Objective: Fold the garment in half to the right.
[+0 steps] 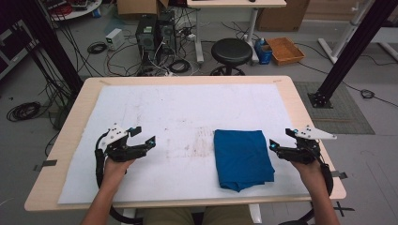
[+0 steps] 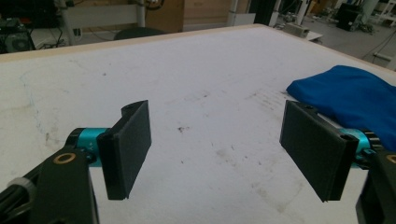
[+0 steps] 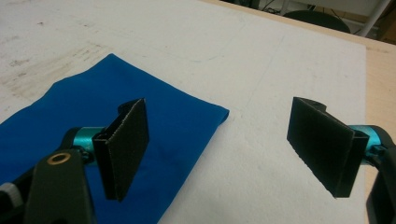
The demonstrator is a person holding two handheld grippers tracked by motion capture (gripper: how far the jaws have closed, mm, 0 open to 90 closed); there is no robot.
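A folded blue cloth (image 1: 241,157) lies flat on the white mat (image 1: 187,112), right of the middle and near the front edge. My left gripper (image 1: 144,136) hovers over the mat well to the cloth's left, jaws wide apart and empty. In the left gripper view the gripper (image 2: 224,149) faces bare mat, with the blue cloth (image 2: 350,98) at the right. My right gripper (image 1: 280,140) sits just off the cloth's right edge, open and empty. In the right gripper view the gripper (image 3: 229,149) straddles the cloth's edge, the blue cloth (image 3: 93,112) lying under its left jaw.
The mat covers a wooden table (image 1: 300,108) and carries brownish stains (image 1: 199,140) near its middle. Beyond the far edge stand a black stool (image 1: 231,51), computer towers (image 1: 152,33) with tangled cables, and an orange tray (image 1: 285,50) on the floor.
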